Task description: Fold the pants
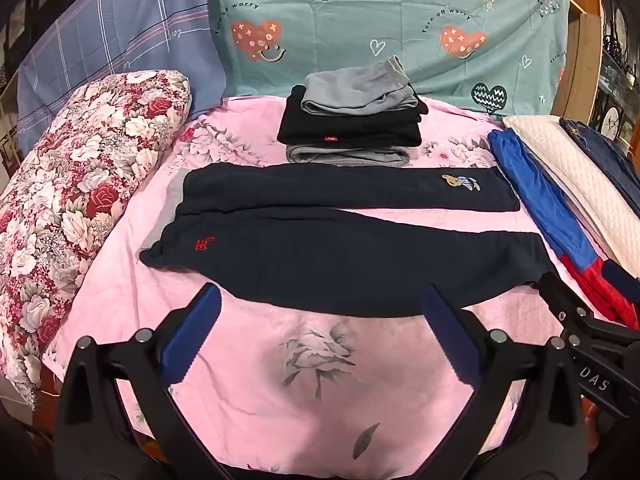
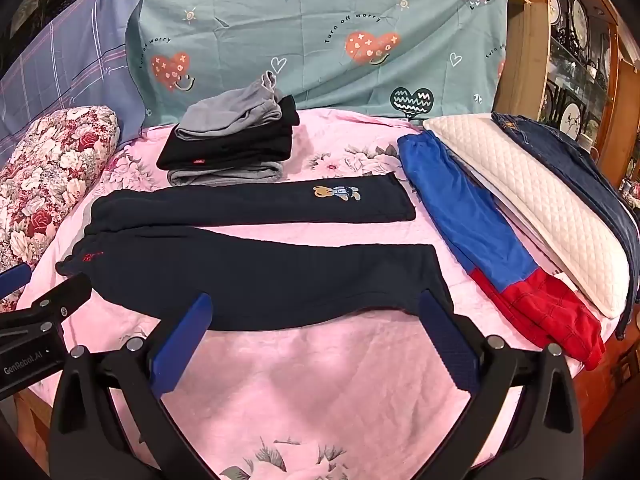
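Dark navy pants (image 1: 328, 256) lie spread flat on the pink floral bed sheet (image 1: 320, 380), waist to the left, both legs running right. A bear patch (image 1: 460, 182) marks the far leg. The same pants show in the right wrist view (image 2: 248, 276). My left gripper (image 1: 320, 304) is open and empty, its blue pads just before the near leg's edge. My right gripper (image 2: 312, 312) is open and empty, over the near leg's lower edge toward the cuff end.
A stack of folded grey and black clothes (image 1: 356, 120) sits behind the pants. Blue and red pants (image 2: 492, 240), a white quilted pillow (image 2: 532, 208) and dark jeans (image 2: 580, 168) lie at the right. A floral bolster (image 1: 72, 208) lies left. A wooden cabinet (image 2: 580, 60) stands right.
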Demonstrator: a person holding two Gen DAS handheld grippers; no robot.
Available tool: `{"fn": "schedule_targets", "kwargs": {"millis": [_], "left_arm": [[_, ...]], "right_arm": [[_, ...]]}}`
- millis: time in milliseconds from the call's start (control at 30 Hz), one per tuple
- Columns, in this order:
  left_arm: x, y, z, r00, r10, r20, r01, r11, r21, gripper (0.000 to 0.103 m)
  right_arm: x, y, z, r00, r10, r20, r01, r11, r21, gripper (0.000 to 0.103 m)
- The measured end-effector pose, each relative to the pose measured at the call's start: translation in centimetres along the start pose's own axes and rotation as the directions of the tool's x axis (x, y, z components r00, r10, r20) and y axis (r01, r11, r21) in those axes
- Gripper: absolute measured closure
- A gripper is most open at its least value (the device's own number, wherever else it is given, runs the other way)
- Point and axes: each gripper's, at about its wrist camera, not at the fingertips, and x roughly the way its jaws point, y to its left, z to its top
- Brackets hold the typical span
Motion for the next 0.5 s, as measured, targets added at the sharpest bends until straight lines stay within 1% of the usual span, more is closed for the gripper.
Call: {"fn": "schedule_targets", "kwargs": {"millis": [500], "left_arm": [[-0.33, 0.10, -0.14, 1.000, 0.001, -0.002, -0.001, 1.000, 0.005, 0.002]], "right_arm": [[0.13, 0.26, -0.06, 1.000, -0.002, 0.000, 0.002, 1.000, -0.003, 0.001]]}}
